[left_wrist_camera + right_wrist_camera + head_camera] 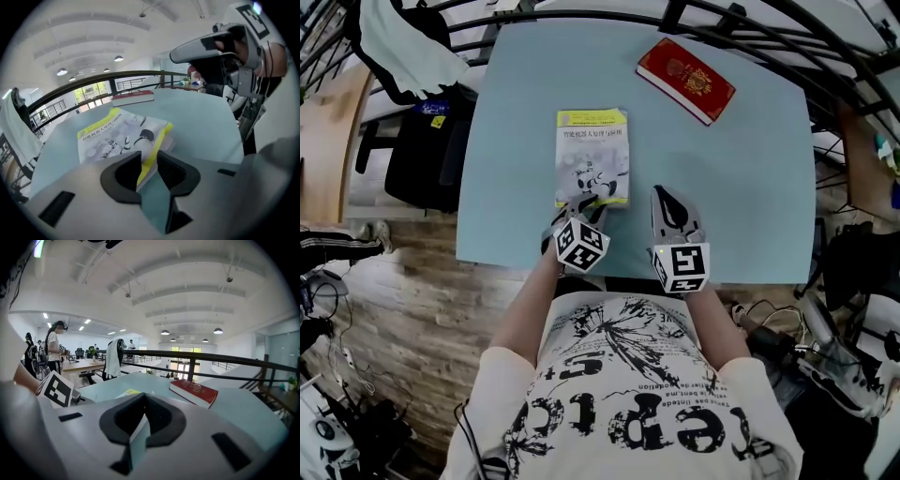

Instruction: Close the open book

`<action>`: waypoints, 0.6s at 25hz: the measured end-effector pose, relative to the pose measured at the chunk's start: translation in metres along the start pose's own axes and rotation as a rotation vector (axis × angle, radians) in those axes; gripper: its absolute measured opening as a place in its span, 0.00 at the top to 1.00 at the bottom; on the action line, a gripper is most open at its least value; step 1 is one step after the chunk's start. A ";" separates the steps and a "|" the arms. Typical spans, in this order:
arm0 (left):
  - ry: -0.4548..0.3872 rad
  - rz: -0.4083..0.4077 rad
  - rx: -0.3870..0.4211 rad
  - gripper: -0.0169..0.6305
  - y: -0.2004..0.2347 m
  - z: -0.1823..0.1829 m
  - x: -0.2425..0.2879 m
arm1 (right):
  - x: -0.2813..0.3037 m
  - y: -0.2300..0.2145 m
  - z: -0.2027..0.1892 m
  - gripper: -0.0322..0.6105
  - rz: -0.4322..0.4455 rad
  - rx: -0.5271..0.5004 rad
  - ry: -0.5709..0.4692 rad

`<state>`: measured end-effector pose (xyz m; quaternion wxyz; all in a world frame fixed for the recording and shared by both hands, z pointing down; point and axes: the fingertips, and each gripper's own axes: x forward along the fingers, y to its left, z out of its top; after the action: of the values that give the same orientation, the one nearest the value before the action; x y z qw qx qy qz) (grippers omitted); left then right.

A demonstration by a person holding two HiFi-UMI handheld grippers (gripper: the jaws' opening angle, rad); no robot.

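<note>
Grey plastic left gripper [149, 152]: gapes partway round the near corner of the closed yellow-and-white paperback book [117, 133], flat on the pale blue table [206, 126]. Just beside that book, right gripper [144, 395]: hovers pinched together, empty. Totals two grippers, two books, the second a red hardcover book [686, 80] farther off.

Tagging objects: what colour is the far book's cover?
The far book is red with a gold emblem; head view shows it best.

Glossy paper cover on the yellow book [592, 159]; matt, smooth table [750, 187]; smooth-covered red book [685, 80].
</note>
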<state>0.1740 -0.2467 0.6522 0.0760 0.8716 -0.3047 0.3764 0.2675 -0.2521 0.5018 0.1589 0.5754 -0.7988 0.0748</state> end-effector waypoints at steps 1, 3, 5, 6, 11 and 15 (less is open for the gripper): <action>0.010 -0.031 -0.019 0.76 -0.003 -0.002 0.002 | -0.001 -0.001 0.000 0.93 -0.008 0.001 0.002; 0.029 -0.079 -0.055 0.70 -0.007 -0.006 0.004 | -0.002 -0.003 0.000 0.93 -0.021 0.005 0.004; 0.047 -0.109 -0.062 0.69 -0.009 -0.009 0.004 | -0.002 -0.002 0.001 0.93 -0.030 0.005 0.006; 0.052 -0.121 -0.057 0.68 -0.009 -0.010 0.003 | -0.002 -0.002 0.002 0.93 -0.034 0.004 0.006; -0.005 -0.104 -0.076 0.67 0.003 0.006 -0.013 | -0.002 0.006 0.013 0.93 -0.047 0.009 -0.013; -0.146 -0.024 -0.129 0.77 0.029 0.040 -0.049 | -0.005 0.019 0.027 0.93 -0.044 0.015 -0.048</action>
<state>0.1552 -0.2613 0.5873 0.1142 0.8936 -0.3225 0.2907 0.2462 -0.2497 0.4760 0.1371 0.5955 -0.7890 0.0635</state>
